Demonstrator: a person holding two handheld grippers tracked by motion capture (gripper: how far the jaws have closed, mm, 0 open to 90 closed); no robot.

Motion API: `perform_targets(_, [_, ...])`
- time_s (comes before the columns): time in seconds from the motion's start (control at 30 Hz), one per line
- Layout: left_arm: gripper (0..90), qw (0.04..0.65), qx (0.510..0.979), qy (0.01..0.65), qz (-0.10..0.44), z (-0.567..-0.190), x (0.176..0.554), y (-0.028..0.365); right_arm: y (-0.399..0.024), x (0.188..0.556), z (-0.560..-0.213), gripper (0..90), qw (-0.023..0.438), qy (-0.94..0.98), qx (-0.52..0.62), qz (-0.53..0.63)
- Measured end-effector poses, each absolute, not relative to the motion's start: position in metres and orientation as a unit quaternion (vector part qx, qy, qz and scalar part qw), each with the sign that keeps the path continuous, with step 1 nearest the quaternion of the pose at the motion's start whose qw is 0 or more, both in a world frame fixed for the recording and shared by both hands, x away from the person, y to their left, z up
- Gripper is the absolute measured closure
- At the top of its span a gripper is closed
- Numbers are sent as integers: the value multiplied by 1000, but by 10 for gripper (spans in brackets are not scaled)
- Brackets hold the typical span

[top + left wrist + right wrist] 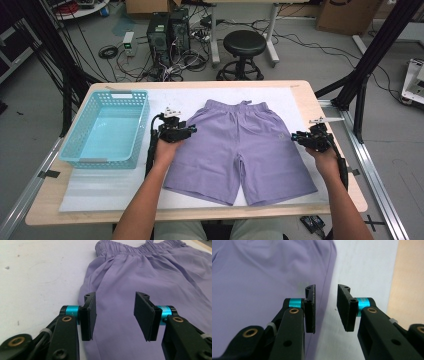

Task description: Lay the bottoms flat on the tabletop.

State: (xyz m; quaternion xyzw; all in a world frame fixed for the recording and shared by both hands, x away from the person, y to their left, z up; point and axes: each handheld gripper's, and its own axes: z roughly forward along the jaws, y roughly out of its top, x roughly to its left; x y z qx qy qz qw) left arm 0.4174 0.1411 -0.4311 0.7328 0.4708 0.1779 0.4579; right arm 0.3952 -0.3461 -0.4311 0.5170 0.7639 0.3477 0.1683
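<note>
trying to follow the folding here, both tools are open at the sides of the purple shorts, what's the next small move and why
Probably lower each tool onto its side edge of the shorts and close. The left tool hangs open over the fabric near the left seam, the right tool open astride the right edge, and neither grips cloth. The shorts lie flat and unfolded beside the basket, so pinching both edges seems first.

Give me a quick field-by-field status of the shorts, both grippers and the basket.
shorts: purple shorts lie flat on the white mat, waistband at the far side
left gripper: left gripper open, nothing between its pads, over the shorts' left edge
right gripper: right gripper open, nothing held, over the shorts' right side seam where cloth meets mat
basket: blue basket at the table's left, nothing in it, apart from the shorts
fold: not yet started
</note>
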Motion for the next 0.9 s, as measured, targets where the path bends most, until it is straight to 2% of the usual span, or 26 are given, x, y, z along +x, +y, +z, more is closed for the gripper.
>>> perform_targets(0.07, [525,453,736,471,177,-431,412,142,-344,390,-437,701,162,772,514,337])
perform_targets(0.1, [522,447,742,469,175,-430,410,143,-342,389,-440,748,162,780,510,324])
perform_targets(0.17, [515,452,738,467,183,-427,403,143,-342,385,-442,900,186,786,502,308])
perform_targets(0.3, [518,456,737,463,187,-423,388,144,-343,381,-442,889,197,773,521,305])
perform_targets(0.47, [518,462,734,462,184,-425,366,150,-346,358,-437,742,205,756,523,337])
perform_targets(0.6, [518,462,737,458,183,-429,346,154,-356,333,-435,692,197,752,524,347])
perform_targets(0.77, [518,467,735,456,183,-434,326,160,-361,300,-434,686,186,761,508,358])
perform_targets(0.9, [517,469,735,453,186,-434,315,162,-356,290,-438,702,172,781,502,329])
